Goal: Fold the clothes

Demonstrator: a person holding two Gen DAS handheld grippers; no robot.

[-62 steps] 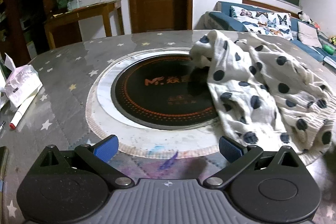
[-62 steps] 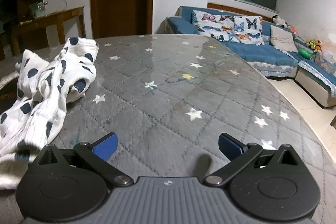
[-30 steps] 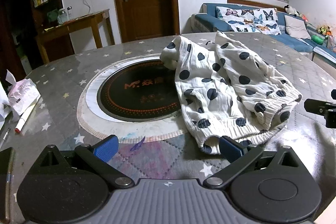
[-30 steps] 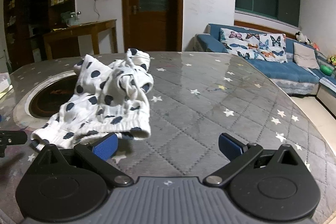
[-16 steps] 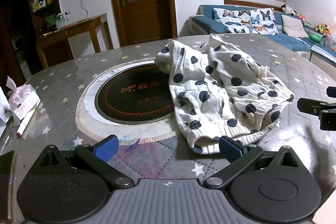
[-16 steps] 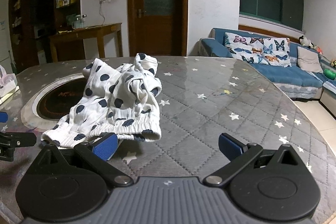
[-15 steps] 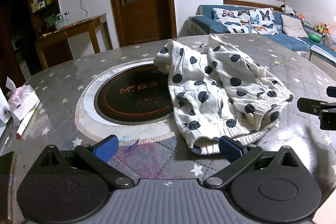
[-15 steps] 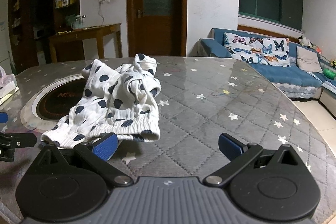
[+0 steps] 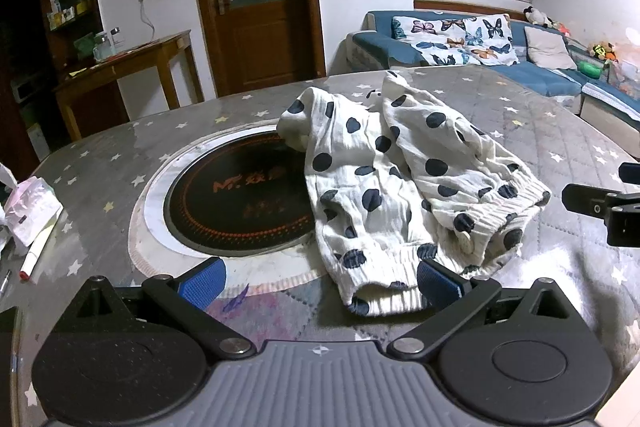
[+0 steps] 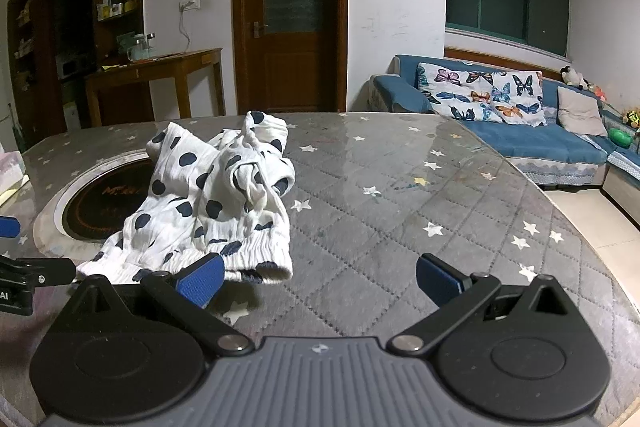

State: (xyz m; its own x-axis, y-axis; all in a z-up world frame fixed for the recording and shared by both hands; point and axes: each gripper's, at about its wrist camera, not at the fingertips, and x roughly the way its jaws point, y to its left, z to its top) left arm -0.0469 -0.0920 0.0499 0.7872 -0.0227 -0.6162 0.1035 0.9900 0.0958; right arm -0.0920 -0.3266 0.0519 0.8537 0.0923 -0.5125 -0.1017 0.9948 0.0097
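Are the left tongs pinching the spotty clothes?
No, the left tongs are wide open, and the spotty clothes lie loose on the table.

Home living room: butterfly-cushioned sofa (image 10: 520, 131), wooden door (image 10: 290, 19), hotpot table (image 10: 400, 207).

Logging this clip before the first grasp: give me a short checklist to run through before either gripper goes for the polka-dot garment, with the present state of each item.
1. Left gripper open: ok, jaws wide apart with nothing between them.
2. Right gripper open: ok, also wide and holding nothing.
3. Garment free of both grippers: ok, it lies loose on the table.
4. Garment flat enough to fold: not ok, it is crumpled in a heap.
5. Garment on bare table: not ok, one edge drapes over the round hotplate.
6. Elastic hem within easy reach: ok, it faces the left gripper.
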